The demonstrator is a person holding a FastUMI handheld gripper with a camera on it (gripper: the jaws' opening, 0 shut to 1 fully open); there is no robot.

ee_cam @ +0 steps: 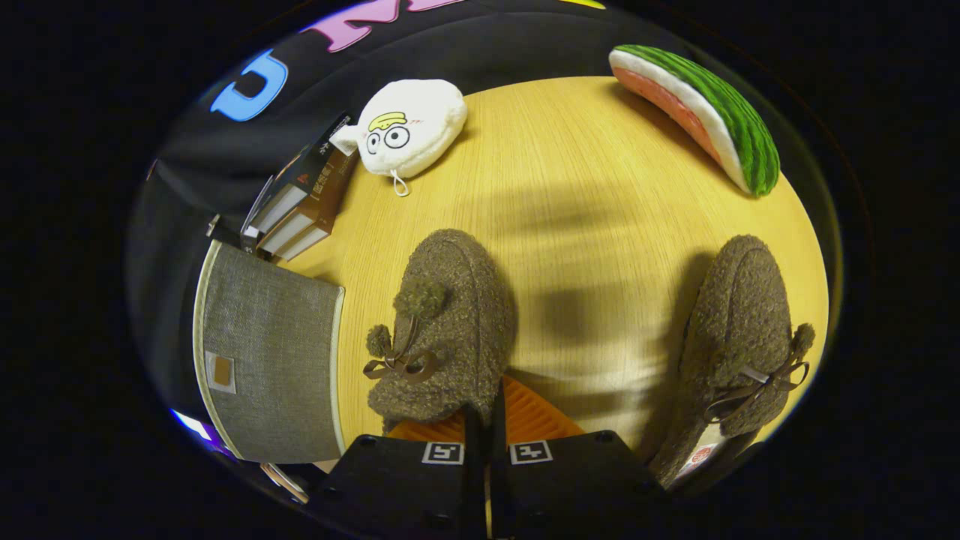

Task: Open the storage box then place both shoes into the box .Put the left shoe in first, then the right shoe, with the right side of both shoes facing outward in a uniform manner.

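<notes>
The gripper (484,420) is seen with its fingers (525,416) drawn together, almost no gap left between them, their tips lying against the near heel edge of the left-hand fuzzy brown slipper (442,330); whether anything is pinched between them cannot be told. The second fuzzy brown slipper (742,337) is set well apart to the right on the round wooden table (570,187), and the grey fabric storage box (262,360) is found at the table's left edge with its lid closed. Farther off, a stack of books (300,206), a white plush toy (409,127) and a watermelon-slice cushion (697,112) are placed.
</notes>
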